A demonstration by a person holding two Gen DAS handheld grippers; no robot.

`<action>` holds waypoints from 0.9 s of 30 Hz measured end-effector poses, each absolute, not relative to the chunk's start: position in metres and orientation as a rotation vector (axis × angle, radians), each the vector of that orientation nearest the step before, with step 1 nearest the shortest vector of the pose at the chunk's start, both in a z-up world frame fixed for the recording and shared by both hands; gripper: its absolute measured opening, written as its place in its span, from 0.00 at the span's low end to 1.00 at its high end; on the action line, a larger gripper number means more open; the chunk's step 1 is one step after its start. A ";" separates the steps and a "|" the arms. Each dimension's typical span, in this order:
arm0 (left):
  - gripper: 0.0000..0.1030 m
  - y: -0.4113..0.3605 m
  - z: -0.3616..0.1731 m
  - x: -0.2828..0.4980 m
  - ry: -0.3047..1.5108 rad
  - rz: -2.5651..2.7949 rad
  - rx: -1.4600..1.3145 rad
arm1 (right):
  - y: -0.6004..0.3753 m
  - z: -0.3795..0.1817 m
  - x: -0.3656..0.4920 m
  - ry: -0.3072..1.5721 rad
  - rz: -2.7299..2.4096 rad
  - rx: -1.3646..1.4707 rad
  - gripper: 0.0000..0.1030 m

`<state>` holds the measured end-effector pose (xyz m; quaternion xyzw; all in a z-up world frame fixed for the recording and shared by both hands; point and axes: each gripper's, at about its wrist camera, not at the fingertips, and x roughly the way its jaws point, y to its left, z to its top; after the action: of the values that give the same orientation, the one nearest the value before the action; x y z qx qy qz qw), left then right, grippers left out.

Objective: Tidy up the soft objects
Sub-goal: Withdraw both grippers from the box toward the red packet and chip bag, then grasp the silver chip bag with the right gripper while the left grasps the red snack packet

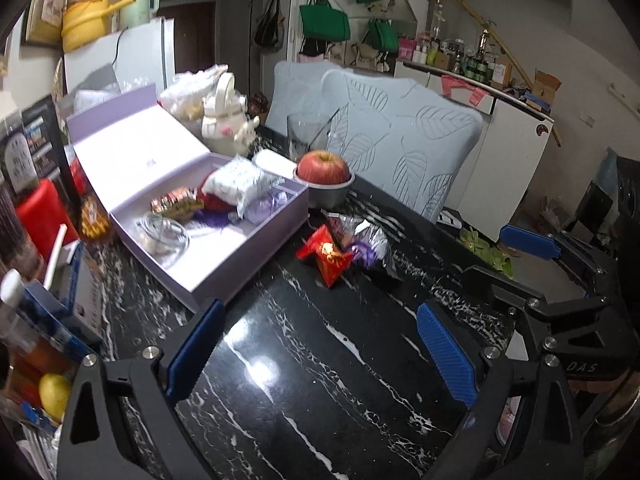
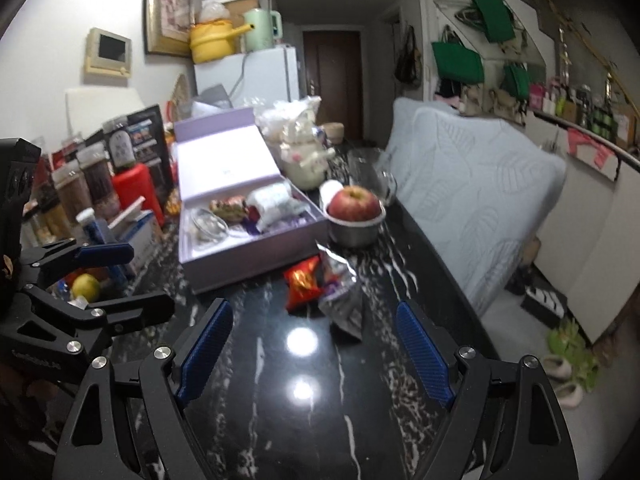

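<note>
While both grippers gape empty, the red packet lies beyond them.

purple box: contents partly overlapping, unclear | silver packet beside box: blurred, print unreadable | worktop: near edge cut off

Both wrist cams low over table, angled down, shared box

Left gripper: matte black angular linkage frame with triangular cut-outs, silver round screw heads at pivots, blue ribbed pads on both fingers. Right gripper: identical build. White "DAS" lettering on its housing, at 3 o'clock in left wrist view.
</note>
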<state>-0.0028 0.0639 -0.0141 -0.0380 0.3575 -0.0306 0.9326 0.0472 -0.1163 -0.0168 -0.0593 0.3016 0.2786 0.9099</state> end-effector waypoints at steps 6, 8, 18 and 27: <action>0.95 0.068 -0.040 0.014 0.793 -0.050 -0.106 | -0.115 -0.046 0.064 0.694 0.536 -0.133 0.82; 0.95 0.071 -0.050 0.020 0.816 -0.041 -0.119 | -0.113 -0.056 0.072 0.716 0.529 -0.135 0.82; 0.95 0.090 -0.083 0.052 0.896 -0.003 -0.162 | -0.096 -0.091 0.114 0.796 0.496 -0.172 0.82; 0.95 0.098 -0.092 0.083 0.897 0.013 -0.145 | -0.077 -0.107 0.154 0.821 0.501 -0.212 0.82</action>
<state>0.0834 0.0980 -0.0916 -0.0699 0.4331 0.0063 0.8986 0.1538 -0.0772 -0.1068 -0.1018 0.3939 0.2405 0.8812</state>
